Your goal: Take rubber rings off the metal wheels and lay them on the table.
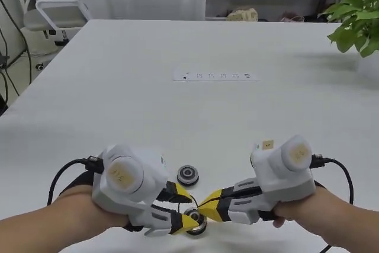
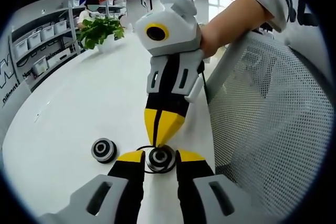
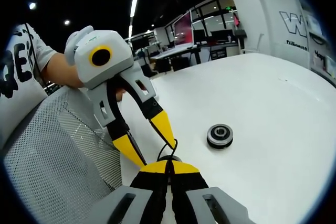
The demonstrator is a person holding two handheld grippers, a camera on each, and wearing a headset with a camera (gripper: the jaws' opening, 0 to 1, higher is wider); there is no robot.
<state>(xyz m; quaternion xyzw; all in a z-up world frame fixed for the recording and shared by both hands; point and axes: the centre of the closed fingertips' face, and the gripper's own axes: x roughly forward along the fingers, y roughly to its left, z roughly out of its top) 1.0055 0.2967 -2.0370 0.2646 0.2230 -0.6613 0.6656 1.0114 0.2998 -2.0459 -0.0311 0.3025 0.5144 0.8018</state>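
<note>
Two metal wheels are seen on the white table (image 1: 207, 45): the near wheel (image 2: 160, 159), close to the table's front edge, and a second wheel (image 1: 188, 175) just beside it, standing free. The near wheel is flanked by the part-open jaws of the left gripper (image 1: 188, 208). Its yellow tips appear pressed against the wheel's sides, so the wheel is judged to be clamped. The right gripper (image 3: 169, 167) is closed tight, tip to tip. A thin black loop of the rubber ring (image 3: 174, 143) is seen rising from its tips, so the ring is taken to be pinched and partly lifted out of its groove.

Several slips can be expected from here. If the ring is drawn up too sharply, it may be pulled out of the pinch and sprung back onto the wheel. If the clamp is too light, the wheel may be dragged along or tipped and, being near the edge, knocked off the table. The second wheel could be nudged by a swinging jaw.
</note>
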